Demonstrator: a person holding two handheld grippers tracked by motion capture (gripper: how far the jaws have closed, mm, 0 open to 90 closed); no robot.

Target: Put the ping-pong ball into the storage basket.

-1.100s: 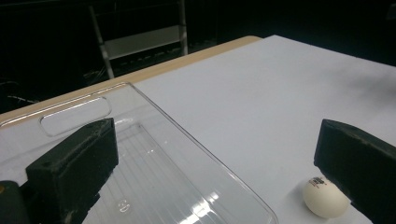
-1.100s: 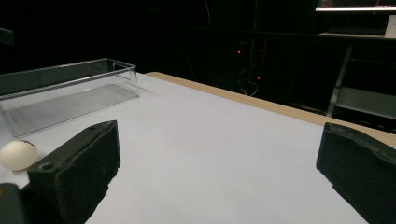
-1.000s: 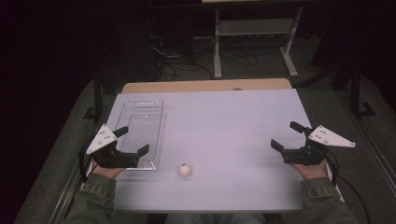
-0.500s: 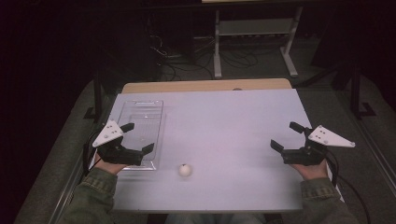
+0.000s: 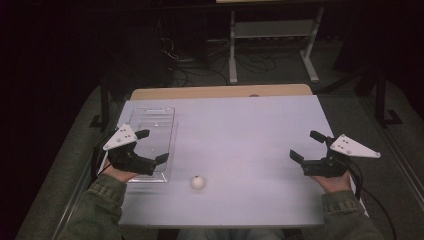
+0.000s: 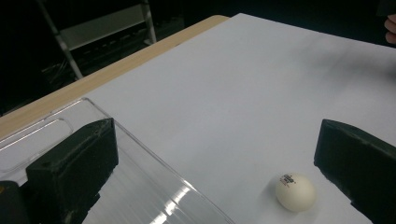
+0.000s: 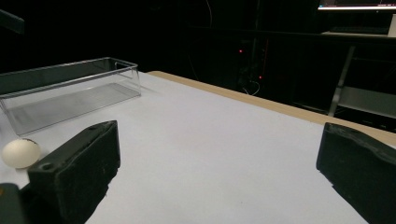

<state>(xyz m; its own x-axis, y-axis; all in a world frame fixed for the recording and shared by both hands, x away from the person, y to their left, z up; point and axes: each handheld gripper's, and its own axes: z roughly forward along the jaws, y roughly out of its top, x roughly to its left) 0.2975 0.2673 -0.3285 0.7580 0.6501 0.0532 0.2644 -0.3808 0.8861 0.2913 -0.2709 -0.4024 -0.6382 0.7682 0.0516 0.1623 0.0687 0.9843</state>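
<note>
left tongs (image 5: 148,146) gape over the clear tray (image 5: 150,120) (white ball (image 5: 198,183) just beside); right tongs (image 5: 307,145) gape too.

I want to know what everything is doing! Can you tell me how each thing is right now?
Left gripper: open, holding nothing, over the tray's near end.
Right gripper: open, holding nothing.
Ball: lying loose on the table, outside the tray.
Clear tray: upright, nothing inside.

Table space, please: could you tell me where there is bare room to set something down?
The widest bare patch lies between the clear tray and the right gripper, reaching to the table's far edge. It is crowded near the left gripper, which hangs over the tray's near end with the white ball beside it.
</note>
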